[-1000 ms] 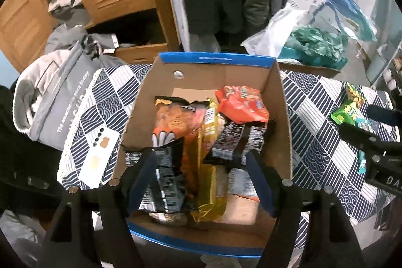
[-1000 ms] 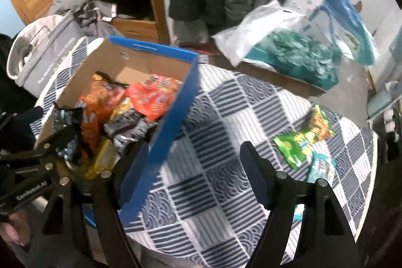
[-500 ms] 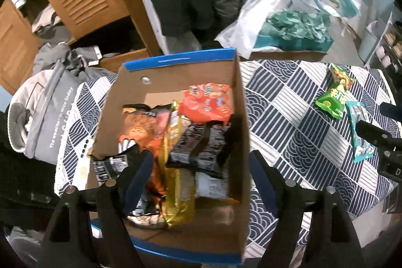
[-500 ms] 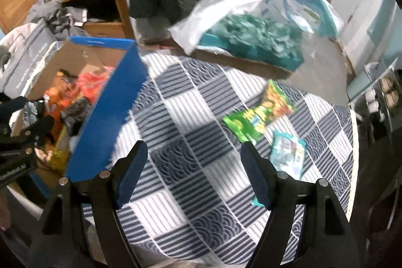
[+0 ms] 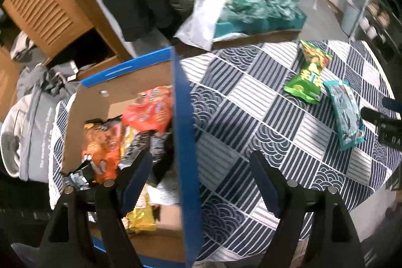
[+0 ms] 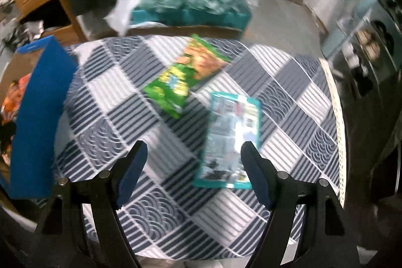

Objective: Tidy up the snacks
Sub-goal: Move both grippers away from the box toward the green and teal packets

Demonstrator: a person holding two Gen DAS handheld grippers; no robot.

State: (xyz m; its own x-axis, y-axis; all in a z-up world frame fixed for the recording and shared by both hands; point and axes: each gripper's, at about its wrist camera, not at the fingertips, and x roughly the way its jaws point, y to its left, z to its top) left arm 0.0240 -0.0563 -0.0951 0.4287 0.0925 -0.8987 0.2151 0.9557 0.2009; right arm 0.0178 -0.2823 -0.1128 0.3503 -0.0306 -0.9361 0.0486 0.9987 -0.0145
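A cardboard box with blue outer walls (image 5: 184, 132) stands on the left of the round table and holds several snack packets (image 5: 148, 112). It also shows in the right wrist view (image 6: 40, 104). A green snack bag (image 5: 307, 78) (image 6: 186, 77) and a teal packet (image 5: 345, 112) (image 6: 230, 132) lie on the patterned tablecloth. My left gripper (image 5: 201, 177) is open and empty, straddling the box's right wall. My right gripper (image 6: 193, 165) is open and empty, just short of the teal packet.
The table's round edge (image 6: 339, 117) runs close behind the packets on the right. A grey bag (image 5: 30, 122) lies left of the box. A white plastic bag with teal goods (image 5: 251, 6) and a wooden cabinet (image 5: 50, 4) stand beyond the table.
Both grippers have swung to the right. The box has slid to the left of both views, and the green bag and teal packet have come nearer to my right gripper.
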